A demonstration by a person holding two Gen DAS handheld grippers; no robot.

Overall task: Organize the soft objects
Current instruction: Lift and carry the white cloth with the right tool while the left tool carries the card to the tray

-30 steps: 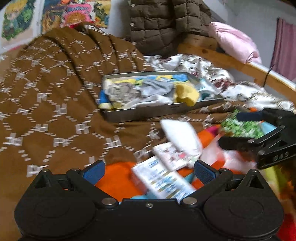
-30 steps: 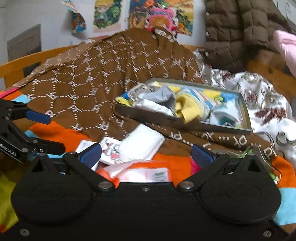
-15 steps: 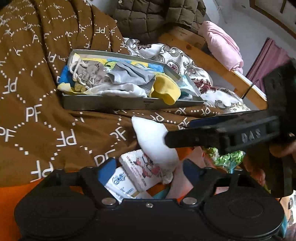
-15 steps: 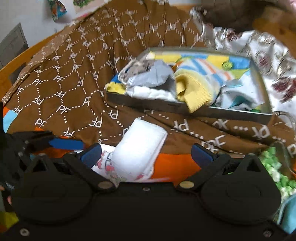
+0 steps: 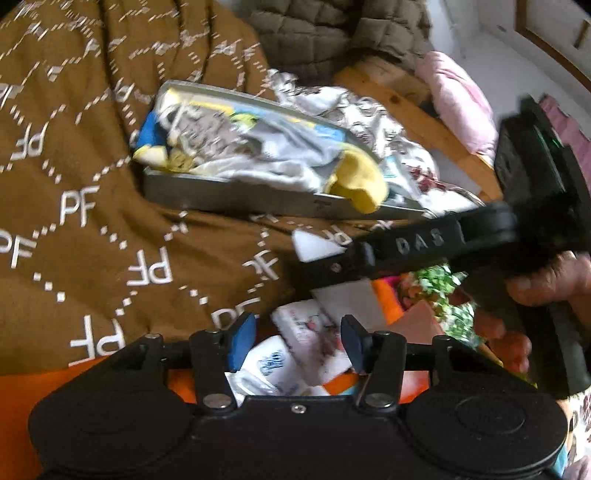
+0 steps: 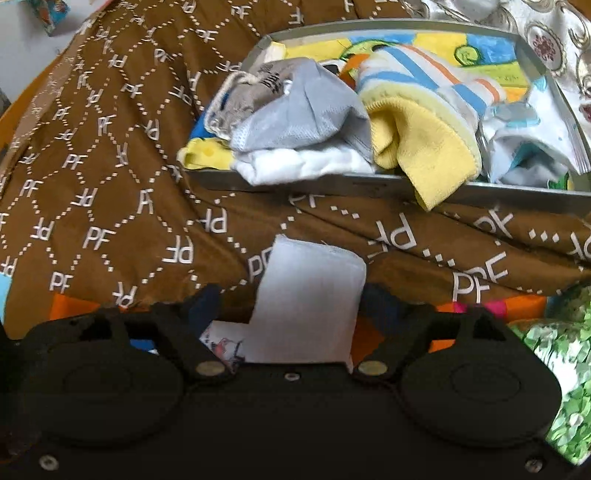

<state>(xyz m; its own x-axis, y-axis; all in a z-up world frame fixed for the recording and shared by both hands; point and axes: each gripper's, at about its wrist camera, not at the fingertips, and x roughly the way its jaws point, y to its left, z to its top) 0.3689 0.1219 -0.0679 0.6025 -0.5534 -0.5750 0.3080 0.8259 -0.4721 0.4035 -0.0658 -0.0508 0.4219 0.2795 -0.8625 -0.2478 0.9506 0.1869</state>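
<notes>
A grey metal tray [image 6: 369,182] on the brown quilt holds a grey cloth [image 6: 306,110], a yellow towel [image 6: 424,147] and other soft items; it also shows in the left wrist view [image 5: 236,195]. A white soft pack [image 6: 310,302] lies between the fingers of my right gripper [image 6: 291,306], whose jaws are narrowed around it; whether they grip it is unclear. My left gripper [image 5: 295,343] is partly closed around printed tissue packs [image 5: 314,339], its pads apart from them. The right gripper also shows in the left wrist view [image 5: 406,251].
The brown "PF" quilt [image 6: 110,184] covers the bed. A green patterned packet [image 6: 554,350] lies at the right. A brown jacket [image 5: 332,33], a pink cloth [image 5: 458,99] and the wooden bed rail [image 5: 424,114] are behind the tray.
Both grippers have moved forward and down toward the pile. The right gripper's jaws have narrowed around the white pack. The left gripper's jaws have narrowed over the tissue packs.
</notes>
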